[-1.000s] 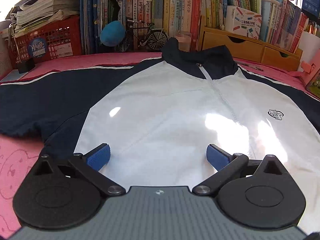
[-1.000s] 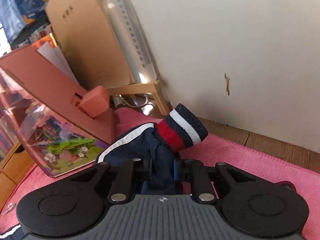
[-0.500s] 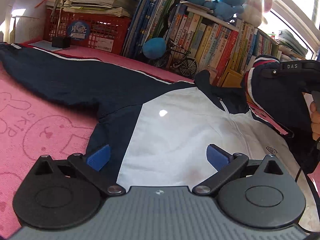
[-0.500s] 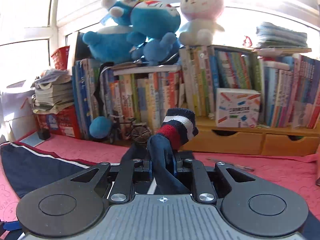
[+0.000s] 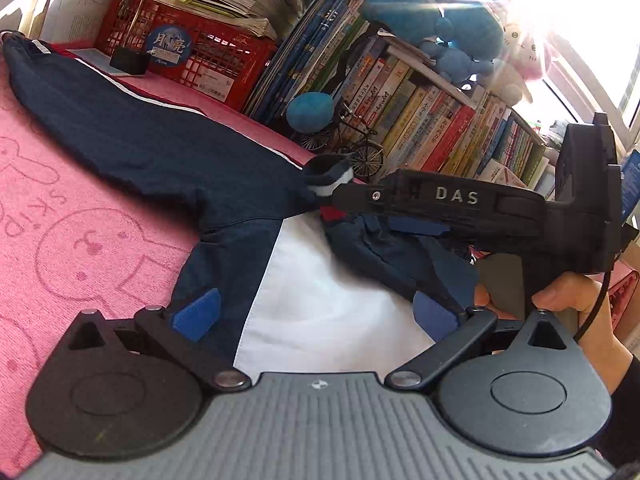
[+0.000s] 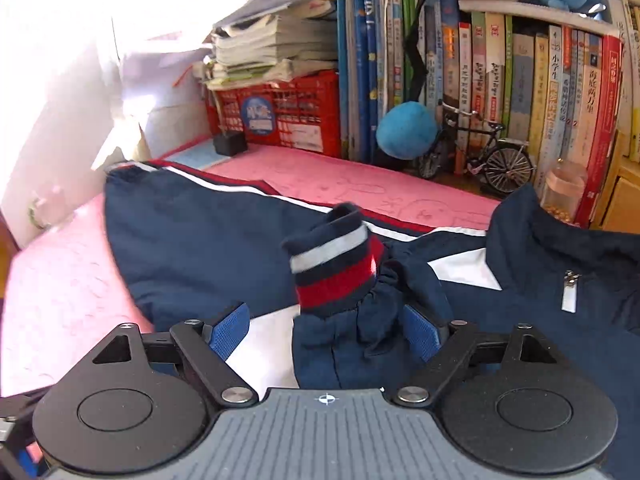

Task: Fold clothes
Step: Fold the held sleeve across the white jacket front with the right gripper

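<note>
A navy and white jacket (image 5: pixel 328 304) lies spread on a pink mat (image 5: pixel 60 208). Its one sleeve (image 5: pixel 132 136) stretches out to the left. The other sleeve, with a striped red, white and navy cuff (image 6: pixel 332 268), lies folded across the white chest. My right gripper (image 6: pixel 326 330) is open, its blue pads (image 6: pixel 230 328) apart on either side of that sleeve. It also shows in the left wrist view (image 5: pixel 400 216), over the chest. My left gripper (image 5: pixel 316 316) is open and empty, low over the jacket's lower front.
A row of books (image 5: pixel 420 120) stands at the back, with a red crate (image 5: pixel 192 52) of papers, a blue ball (image 5: pixel 310 112) and a model bicycle (image 6: pixel 488 156). Blue plush toys (image 5: pixel 440 32) sit on top. The zipped collar (image 6: pixel 568 264) lies right.
My right gripper carried the sleeve from the right across the jacket's chest, came down and opened, letting the sleeve go. My left gripper stayed open and swung left.
</note>
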Demonstrator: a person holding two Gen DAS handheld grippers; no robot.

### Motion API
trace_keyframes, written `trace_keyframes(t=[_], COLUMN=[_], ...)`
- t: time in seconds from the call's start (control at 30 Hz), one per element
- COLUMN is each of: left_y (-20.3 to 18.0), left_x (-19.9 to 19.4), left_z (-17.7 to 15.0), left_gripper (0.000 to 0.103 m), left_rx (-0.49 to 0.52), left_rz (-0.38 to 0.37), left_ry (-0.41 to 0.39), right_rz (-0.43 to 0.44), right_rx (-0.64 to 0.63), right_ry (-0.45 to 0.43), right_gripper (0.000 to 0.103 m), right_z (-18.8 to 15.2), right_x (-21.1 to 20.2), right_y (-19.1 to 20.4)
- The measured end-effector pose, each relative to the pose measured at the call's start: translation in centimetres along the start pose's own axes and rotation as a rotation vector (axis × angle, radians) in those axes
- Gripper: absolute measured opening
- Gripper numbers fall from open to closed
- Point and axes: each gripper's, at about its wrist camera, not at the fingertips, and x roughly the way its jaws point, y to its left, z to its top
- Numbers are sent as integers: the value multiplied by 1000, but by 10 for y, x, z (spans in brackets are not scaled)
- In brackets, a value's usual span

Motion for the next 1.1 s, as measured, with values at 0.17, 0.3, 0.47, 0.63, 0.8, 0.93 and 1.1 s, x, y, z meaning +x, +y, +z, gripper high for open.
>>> trace_keyframes(t=[0.17, 0.3, 0.47, 0.63, 0.8, 0.93, 1.1], left_y=[-3, -10, -14, -14, -15, -15, -15], left_x=[1, 2, 5, 4, 4, 4, 3], left_z=[1, 0, 0, 1, 2, 3, 4], left_gripper=[103, 103, 103, 103, 103, 103, 103], left_rx=[13, 52, 78, 76, 77, 77, 86], left_rz=[13, 45, 68, 67, 68, 68, 72], left_ry=[6, 20, 30, 30, 31, 31, 35], right_rz=[210, 197, -118, 192, 351, 182, 4], right_rx=[237, 451, 202, 204, 330, 407, 120], right_ry=[-72, -97, -51, -4, -97, -38, 91], right_gripper=[103, 103, 100, 100, 103, 103, 103], right_z=[13, 19, 13, 4, 11, 9, -2], right_x=[-33, -30, 5, 21, 4, 22, 37], right_y=[-36, -71, -40, -21, -34, -51, -14])
